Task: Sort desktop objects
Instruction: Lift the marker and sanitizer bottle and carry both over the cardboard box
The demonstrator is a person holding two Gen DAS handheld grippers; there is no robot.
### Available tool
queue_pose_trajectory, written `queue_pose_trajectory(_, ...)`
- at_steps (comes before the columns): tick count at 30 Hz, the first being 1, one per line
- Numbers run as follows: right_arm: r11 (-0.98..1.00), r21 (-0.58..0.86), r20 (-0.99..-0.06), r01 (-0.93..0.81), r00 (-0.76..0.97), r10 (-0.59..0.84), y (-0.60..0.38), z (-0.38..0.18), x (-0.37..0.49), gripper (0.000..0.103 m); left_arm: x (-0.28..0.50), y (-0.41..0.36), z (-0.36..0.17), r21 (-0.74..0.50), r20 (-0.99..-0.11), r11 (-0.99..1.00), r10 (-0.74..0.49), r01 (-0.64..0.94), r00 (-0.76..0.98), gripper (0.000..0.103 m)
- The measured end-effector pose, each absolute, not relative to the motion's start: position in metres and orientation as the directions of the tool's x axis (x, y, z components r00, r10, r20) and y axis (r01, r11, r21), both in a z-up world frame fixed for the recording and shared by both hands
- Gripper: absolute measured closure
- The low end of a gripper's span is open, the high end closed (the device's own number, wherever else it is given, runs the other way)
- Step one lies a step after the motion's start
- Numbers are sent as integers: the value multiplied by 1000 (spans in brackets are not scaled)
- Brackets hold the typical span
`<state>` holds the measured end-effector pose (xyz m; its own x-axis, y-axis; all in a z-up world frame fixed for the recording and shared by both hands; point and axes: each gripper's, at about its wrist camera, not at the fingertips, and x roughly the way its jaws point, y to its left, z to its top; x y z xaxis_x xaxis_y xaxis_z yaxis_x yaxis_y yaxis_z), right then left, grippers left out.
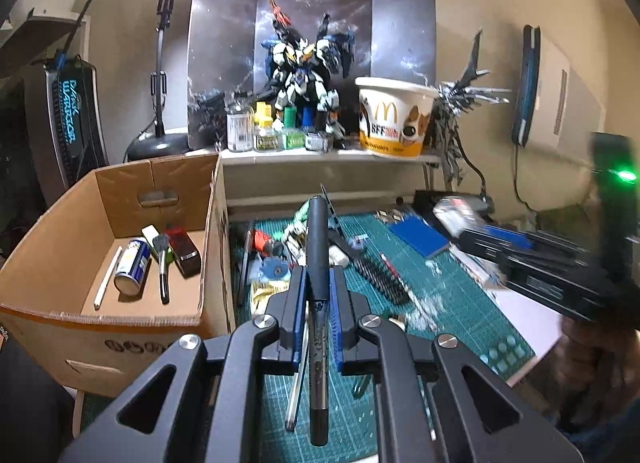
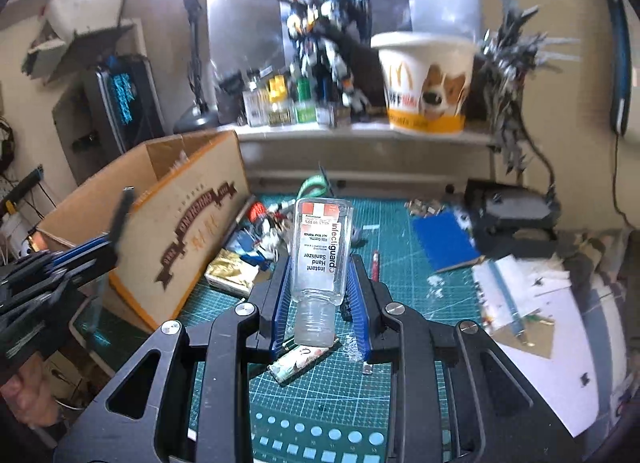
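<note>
1. The right gripper [image 2: 320,287] clamps a clear hand sanitizer bottle [image 2: 320,251], cap toward the camera.
2. Below the bottle lies a green cutting mat [image 2: 400,283].
3. Left of the bottle stands a cardboard box [image 2: 180,223].
4. Behind the bottle, a paper bucket [image 2: 426,83] sits on a shelf.

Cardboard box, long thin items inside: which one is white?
The white pencil-like stick, leftmost in the cardboard box, left of the spray can. The other long item, the brush right of the can, has a black handle and dark bristles.
</note>
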<state>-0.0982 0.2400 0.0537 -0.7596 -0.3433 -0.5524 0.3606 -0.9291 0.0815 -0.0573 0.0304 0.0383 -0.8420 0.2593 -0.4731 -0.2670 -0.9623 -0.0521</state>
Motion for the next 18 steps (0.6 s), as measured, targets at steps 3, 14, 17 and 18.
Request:
queue_pose_trajectory(3, -931, 66, -503, 358, -794, -341, 247, 67, -80, 77, -59, 37, 44, -31, -438, -975, 211, -220, -874, 92)
queue_pose_trajectory(14, -939, 75, -483, 335, -812, -328, 265, 71, -54, 77, -55, 52, 47, 14, -403, -983, 162, -183, -901, 92)
queue_pose_trajectory(17, -940, 82, -490, 332, -808, -328, 269, 69, -53, 77, -56, 55, 48, 21, -405, -983, 158, -182, -901, 92)
queue_pose_trajectory(18, -940, 82, -491, 330, -808, -327, 269, 69, -52, 77, -56, 55, 48, 23, -405, -983, 156, -181, -901, 92)
